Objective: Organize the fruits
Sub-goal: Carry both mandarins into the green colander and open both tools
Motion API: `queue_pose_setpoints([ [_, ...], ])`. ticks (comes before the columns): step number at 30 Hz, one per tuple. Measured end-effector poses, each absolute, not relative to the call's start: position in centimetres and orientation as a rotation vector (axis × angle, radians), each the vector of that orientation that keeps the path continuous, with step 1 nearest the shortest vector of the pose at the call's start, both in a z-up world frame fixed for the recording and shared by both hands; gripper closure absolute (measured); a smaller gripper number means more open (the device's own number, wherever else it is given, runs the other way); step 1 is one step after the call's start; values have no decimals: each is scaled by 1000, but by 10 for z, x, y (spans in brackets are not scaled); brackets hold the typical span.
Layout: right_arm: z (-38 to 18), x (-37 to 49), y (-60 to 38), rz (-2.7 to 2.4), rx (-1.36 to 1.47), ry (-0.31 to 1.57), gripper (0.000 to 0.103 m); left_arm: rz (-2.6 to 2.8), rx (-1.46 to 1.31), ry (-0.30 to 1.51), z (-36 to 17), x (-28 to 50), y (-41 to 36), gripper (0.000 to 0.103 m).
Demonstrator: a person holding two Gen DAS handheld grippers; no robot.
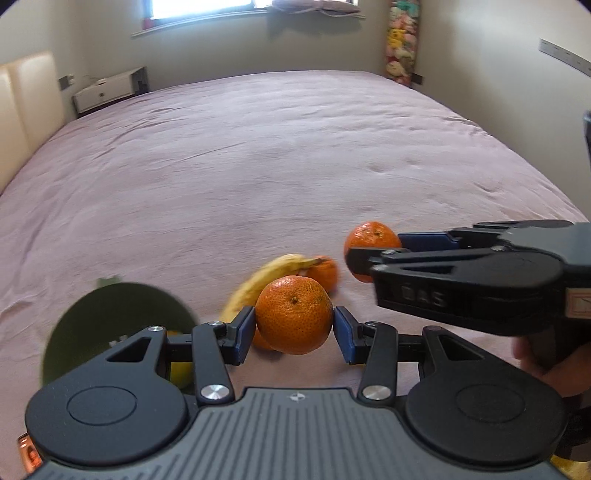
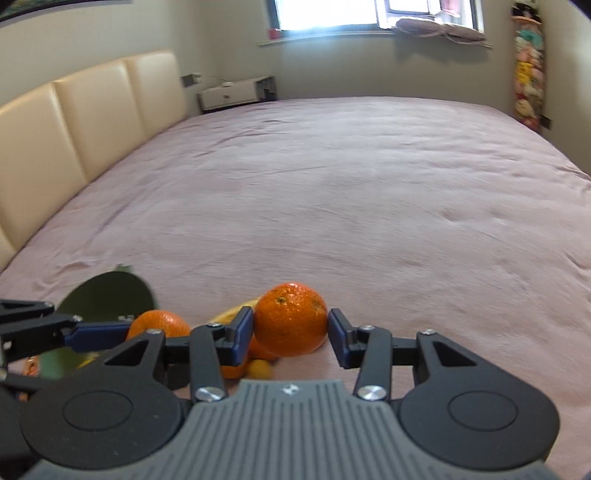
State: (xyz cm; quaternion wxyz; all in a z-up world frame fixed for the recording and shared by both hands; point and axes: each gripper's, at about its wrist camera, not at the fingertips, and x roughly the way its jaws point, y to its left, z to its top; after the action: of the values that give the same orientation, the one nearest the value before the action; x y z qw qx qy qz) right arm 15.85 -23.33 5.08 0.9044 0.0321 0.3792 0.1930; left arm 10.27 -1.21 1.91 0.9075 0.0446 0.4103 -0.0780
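A home bedroom: a wide bed with padded headboard, nightstand, and window.

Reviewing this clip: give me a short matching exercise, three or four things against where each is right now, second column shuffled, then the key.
Things:
1. banana
2. left tongs
3. right tongs
4. dark green bowl

Places or states:
A. on the pink bedspread, left of the fruit pile
B. closed on an orange, seen side-on from the left wrist view
C. lying on the bedspread behind the held orange
D. closed on an orange, with the bowl at their left

Pairs: 1-C, 2-D, 3-B, 4-A
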Motion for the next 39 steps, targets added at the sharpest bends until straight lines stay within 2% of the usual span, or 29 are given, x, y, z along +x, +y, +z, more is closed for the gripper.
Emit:
queue_pose_setpoints([
  [13, 71, 142, -174, 619, -51, 737, 61, -10, 74, 887, 21, 98, 66, 51],
  [25, 59, 158, -81, 822, -308, 776, 61, 116, -155, 938, 15, 106, 147, 51],
  [39, 9, 171, -22, 963, -534, 1070, 61, 161, -212, 1047, -15, 126, 169, 51],
])
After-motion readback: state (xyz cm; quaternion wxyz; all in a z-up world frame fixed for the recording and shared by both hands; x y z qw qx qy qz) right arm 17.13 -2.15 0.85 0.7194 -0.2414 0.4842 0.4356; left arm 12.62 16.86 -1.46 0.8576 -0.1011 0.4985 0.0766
